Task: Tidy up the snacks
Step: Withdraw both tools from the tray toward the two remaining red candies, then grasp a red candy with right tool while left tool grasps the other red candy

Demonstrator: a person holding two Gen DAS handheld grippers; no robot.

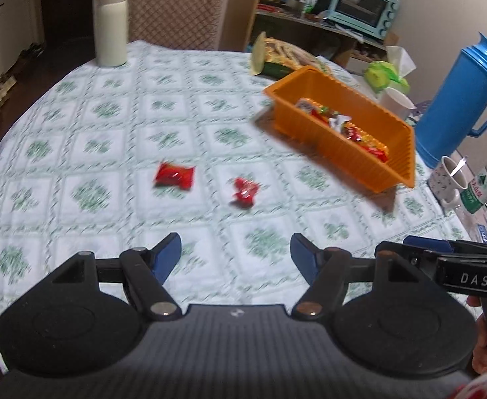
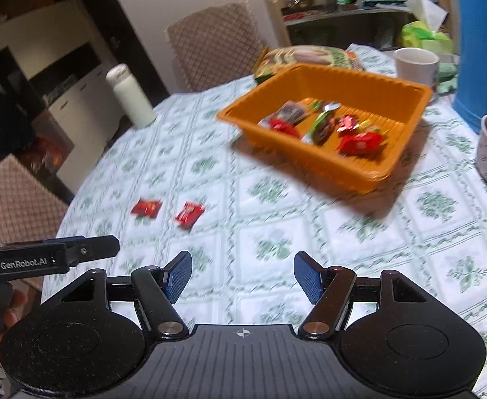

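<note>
Both grippers hang over the near edge of the table, nothing between the pads on either. Left gripper [image 1: 236,253]: jaws spread, empty, aimed down at the patterned tablecloth [image 1: 117,153]. Right gripper [image 2: 243,276]: jaws spread too, empty. The right one shows side-on at the right edge of the left wrist view, the left one at the left edge of the right wrist view, so the two sit side by side. Two loose red snack packets lie on the cloth, well apart from the tray: the flatter red packet [image 1: 174,175] to the left, a crumpled red packet [image 1: 244,191] just right of it, both ahead of the left gripper. The orange tray [image 1: 359,163] sits farther out to the right and already holds a mix of wrapped snacks [image 2: 323,126], mostly red; the frames are motion-blurred, so I can't give an exact count. Beyond the tray lies a large snack bag [image 2: 310,56]. White bottle [image 1: 111,26] stands at the far left of the table, blue thermos jug [image 1: 459,99] at the right, with a white cup [image 2: 416,63] and a patterned mug [image 1: 449,179] near it.
</note>
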